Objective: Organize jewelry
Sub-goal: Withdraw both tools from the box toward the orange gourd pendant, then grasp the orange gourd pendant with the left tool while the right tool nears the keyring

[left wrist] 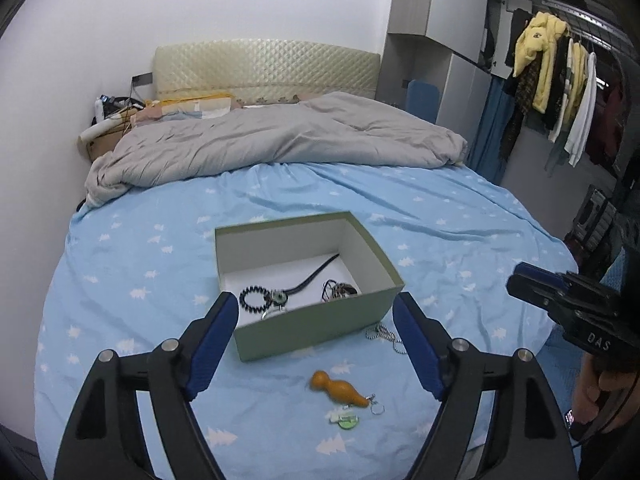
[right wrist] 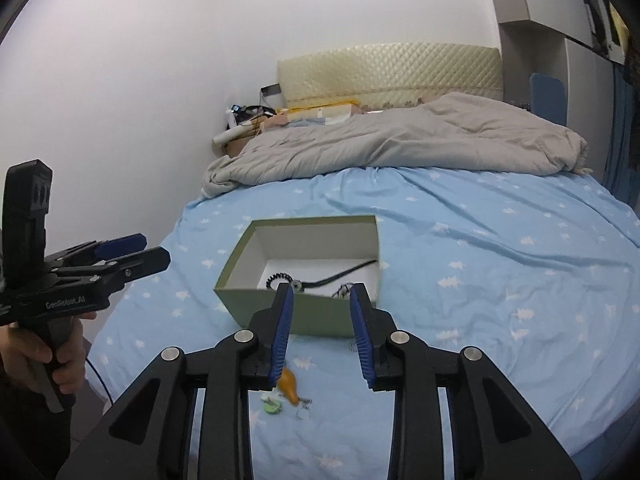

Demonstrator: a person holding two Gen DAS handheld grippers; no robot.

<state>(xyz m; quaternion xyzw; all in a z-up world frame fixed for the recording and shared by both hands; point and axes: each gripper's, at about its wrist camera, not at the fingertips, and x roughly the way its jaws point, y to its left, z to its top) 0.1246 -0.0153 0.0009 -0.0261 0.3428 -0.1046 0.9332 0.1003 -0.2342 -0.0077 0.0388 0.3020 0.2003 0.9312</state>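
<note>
Left tool spread wide, empty, above the open green cardboard box on the blue tree-print bed sheet. Right tool narrower, holding nothing. Black beaded bracelet lies inside the box; orange wooden gourd pendant and silver ball chain lie on the sheet beside it.

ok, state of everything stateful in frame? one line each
left gripper: jaws open, empty, held above the bed
right gripper: jaws open, empty
green box: lidless, upright on the sheet, some jewelry inside
beaded bracelet: in the box
ball chain: outside, on the sheet by the box corner
wooden gourd charm: outside, lying on its side
green pendant: outside, flat on the sheet
</note>
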